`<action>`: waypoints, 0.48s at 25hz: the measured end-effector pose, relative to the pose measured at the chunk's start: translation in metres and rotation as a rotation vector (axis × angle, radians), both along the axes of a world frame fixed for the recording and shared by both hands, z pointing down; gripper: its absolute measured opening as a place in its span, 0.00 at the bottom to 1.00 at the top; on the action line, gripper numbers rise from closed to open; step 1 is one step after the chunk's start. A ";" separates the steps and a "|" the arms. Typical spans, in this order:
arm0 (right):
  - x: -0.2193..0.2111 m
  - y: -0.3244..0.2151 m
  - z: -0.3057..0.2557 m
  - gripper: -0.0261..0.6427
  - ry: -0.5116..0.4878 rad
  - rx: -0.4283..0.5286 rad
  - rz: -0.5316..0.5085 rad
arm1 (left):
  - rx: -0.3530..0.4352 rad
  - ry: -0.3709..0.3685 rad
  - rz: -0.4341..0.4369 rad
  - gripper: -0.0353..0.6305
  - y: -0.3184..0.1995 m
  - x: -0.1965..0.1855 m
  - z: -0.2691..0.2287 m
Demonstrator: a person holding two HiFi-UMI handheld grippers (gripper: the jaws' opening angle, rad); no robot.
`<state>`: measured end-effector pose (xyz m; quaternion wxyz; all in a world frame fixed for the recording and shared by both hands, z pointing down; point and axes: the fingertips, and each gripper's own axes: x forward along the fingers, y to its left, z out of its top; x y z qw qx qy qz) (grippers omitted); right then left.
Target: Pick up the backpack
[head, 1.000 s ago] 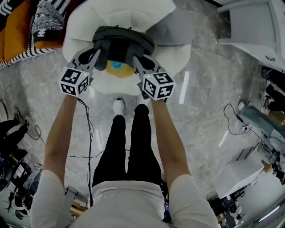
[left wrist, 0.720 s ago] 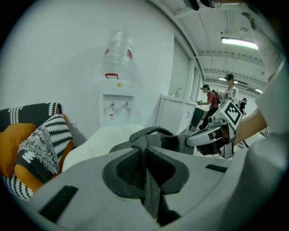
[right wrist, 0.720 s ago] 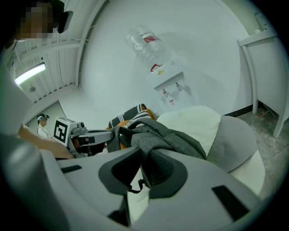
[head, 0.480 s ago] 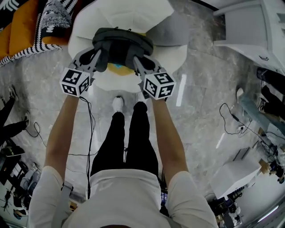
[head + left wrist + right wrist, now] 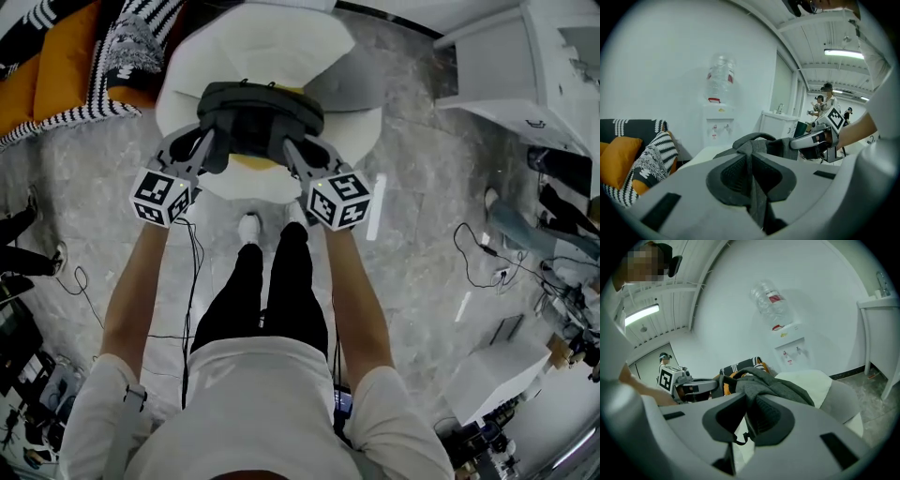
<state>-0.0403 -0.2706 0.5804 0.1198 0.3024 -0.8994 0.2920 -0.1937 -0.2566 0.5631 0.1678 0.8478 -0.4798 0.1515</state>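
The dark grey backpack (image 5: 261,98) hangs between my two grippers above a white cushioned seat (image 5: 281,42), a bit of yellow showing under it. My left gripper (image 5: 204,133) is shut on its left strap, and my right gripper (image 5: 289,141) is shut on its right side. In the left gripper view the jaws (image 5: 751,171) pinch a fold of grey strap fabric, with the backpack (image 5: 759,143) beyond. In the right gripper view the jaws (image 5: 747,416) clamp grey fabric and a thin black strap, and the backpack (image 5: 773,386) drapes just ahead.
A sofa with orange cushions and a striped throw (image 5: 56,66) stands at the upper left. At the upper right is a white cabinet (image 5: 553,66), with cables (image 5: 478,253) on the marble floor at right. A water dispenser (image 5: 717,124) stands against the wall. People (image 5: 827,96) stand in the background.
Both grippers have risen together with the backpack. It now sits higher over the white seat, and less of its yellow and blue underside shows.
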 end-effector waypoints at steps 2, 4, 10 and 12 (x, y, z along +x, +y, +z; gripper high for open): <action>0.001 0.009 -0.021 0.11 -0.007 0.018 -0.001 | 0.018 0.003 0.006 0.10 0.010 0.001 -0.019; 0.001 0.018 -0.041 0.11 -0.012 0.038 -0.001 | 0.038 0.016 0.000 0.10 0.019 0.000 -0.038; -0.004 0.048 -0.091 0.11 -0.021 0.088 0.010 | 0.093 0.053 -0.014 0.10 0.048 -0.004 -0.086; -0.007 0.058 -0.106 0.11 -0.021 0.101 0.011 | 0.109 0.065 -0.011 0.10 0.059 -0.006 -0.100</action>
